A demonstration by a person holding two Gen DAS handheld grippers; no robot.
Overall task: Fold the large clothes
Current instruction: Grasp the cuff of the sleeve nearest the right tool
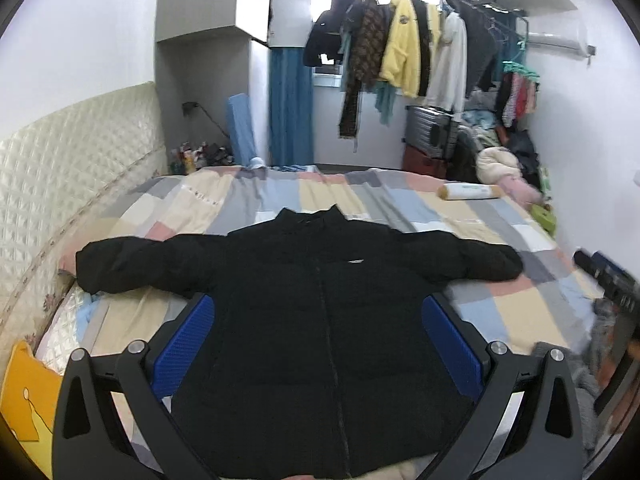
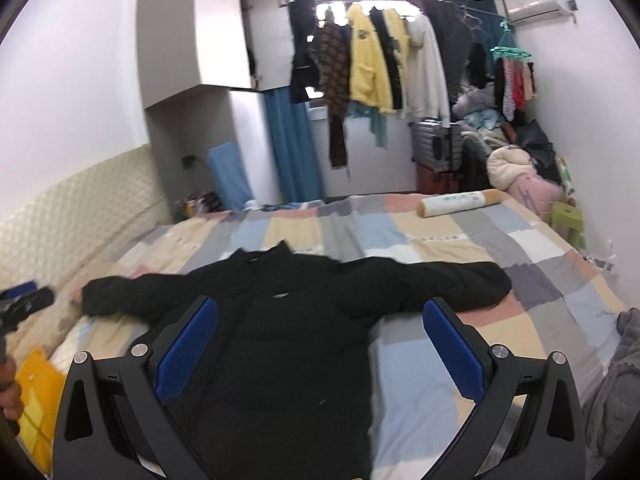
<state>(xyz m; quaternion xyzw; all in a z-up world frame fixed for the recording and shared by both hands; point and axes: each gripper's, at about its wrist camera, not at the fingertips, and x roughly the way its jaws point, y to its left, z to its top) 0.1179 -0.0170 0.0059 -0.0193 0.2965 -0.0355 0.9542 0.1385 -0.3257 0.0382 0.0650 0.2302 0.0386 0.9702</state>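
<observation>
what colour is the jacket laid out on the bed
Black, with a small white mark on the chest. The jacket shows best in the left wrist view.

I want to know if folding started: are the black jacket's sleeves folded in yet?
No, the black puffer jacket lies flat on the patchwork bedspread with both sleeves stretched straight out to the sides.

Bed (image 1: 400, 200) with patchwork cover. Black puffer jacket (image 1: 320, 320) lies flat at near edge, sleeves spread toward both sides. Rolled cylinder pillow (image 1: 470, 191) near far right corner.
</observation>
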